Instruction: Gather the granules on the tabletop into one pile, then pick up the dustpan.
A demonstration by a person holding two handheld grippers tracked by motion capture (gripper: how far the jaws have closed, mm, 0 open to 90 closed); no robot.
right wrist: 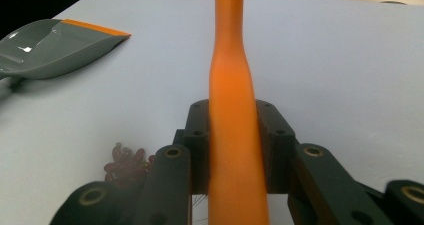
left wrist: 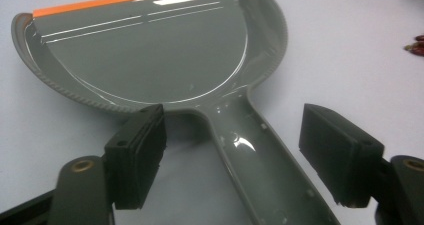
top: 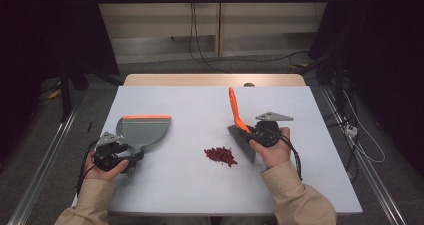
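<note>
1. Left hand-held gripper (left wrist: 232,157): jaws apart, straddling the grey dustpan's (top: 144,130) handle without touching; pan flat on the counter (top: 200,185).
2. Right hand-held gripper (right wrist: 235,150): clamped on the orange brush (top: 239,125), bristles beside the red crumbs (top: 220,155).

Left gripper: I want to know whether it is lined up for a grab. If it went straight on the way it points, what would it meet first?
The left gripper already straddles the grey plastic dustpan's handle; straight on, it would likely meet the pan's curved back wall.
</note>
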